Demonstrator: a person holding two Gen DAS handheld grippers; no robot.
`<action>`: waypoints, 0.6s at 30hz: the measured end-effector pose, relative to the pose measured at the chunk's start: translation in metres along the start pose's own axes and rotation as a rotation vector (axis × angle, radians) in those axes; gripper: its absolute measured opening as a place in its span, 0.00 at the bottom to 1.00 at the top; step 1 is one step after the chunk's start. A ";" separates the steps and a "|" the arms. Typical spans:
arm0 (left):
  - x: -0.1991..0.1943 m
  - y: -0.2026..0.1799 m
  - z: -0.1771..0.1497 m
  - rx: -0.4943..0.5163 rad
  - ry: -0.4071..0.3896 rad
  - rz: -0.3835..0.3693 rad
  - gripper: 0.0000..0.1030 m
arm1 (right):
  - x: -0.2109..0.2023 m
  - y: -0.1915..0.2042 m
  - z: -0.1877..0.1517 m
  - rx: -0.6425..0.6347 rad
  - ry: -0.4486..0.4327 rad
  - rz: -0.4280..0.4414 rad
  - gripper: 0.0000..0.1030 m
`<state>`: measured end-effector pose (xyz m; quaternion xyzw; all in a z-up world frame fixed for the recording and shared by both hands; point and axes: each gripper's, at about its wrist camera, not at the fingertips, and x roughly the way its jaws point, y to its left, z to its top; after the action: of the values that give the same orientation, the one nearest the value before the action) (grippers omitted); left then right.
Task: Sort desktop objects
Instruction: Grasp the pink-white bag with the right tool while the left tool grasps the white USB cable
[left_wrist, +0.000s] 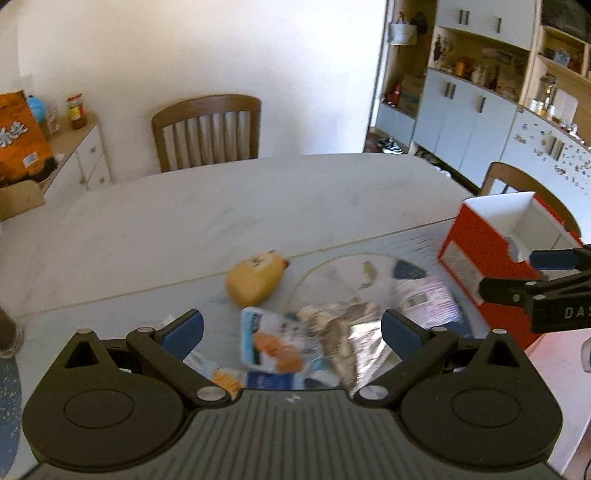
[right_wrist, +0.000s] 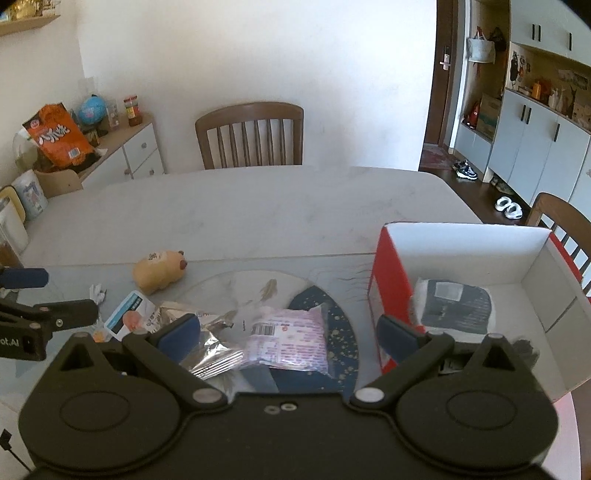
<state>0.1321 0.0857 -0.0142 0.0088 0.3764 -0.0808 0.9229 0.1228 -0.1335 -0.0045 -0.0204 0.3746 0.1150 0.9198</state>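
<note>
Snack packets lie on the table mat: a white-and-blue packet with an orange picture (left_wrist: 269, 343) (right_wrist: 127, 312), a crumpled silver foil packet (left_wrist: 347, 332) (right_wrist: 207, 343) and a pink printed packet (left_wrist: 432, 299) (right_wrist: 288, 339). A tan plush toy (left_wrist: 255, 278) (right_wrist: 160, 273) lies behind them. My left gripper (left_wrist: 291, 328) is open and empty above the white-and-blue and foil packets. My right gripper (right_wrist: 288, 332) is open and empty over the foil and pink packets. A red box with a white inside (left_wrist: 476, 258) (right_wrist: 391, 273) stands at the right and holds a dark packet (right_wrist: 458, 306).
A small crumpled white scrap (right_wrist: 98, 291) lies left of the packets. Wooden chairs (left_wrist: 208, 131) (right_wrist: 251, 134) stand at the table's far side and right. A low cabinet (right_wrist: 125, 151) with an orange bag (right_wrist: 59, 134) is at the far left.
</note>
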 end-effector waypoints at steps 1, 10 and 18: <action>0.002 0.004 -0.002 -0.004 0.005 0.002 1.00 | 0.003 0.003 0.000 -0.001 0.004 -0.003 1.00; 0.022 0.040 -0.015 -0.050 0.045 0.044 1.00 | 0.037 0.017 -0.003 -0.022 0.041 -0.034 1.00; 0.054 0.067 -0.022 -0.059 0.079 0.100 1.00 | 0.070 0.019 -0.009 -0.019 0.077 -0.063 0.99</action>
<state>0.1659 0.1457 -0.0706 0.0037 0.4137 -0.0231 0.9101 0.1608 -0.1021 -0.0580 -0.0455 0.4077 0.0888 0.9076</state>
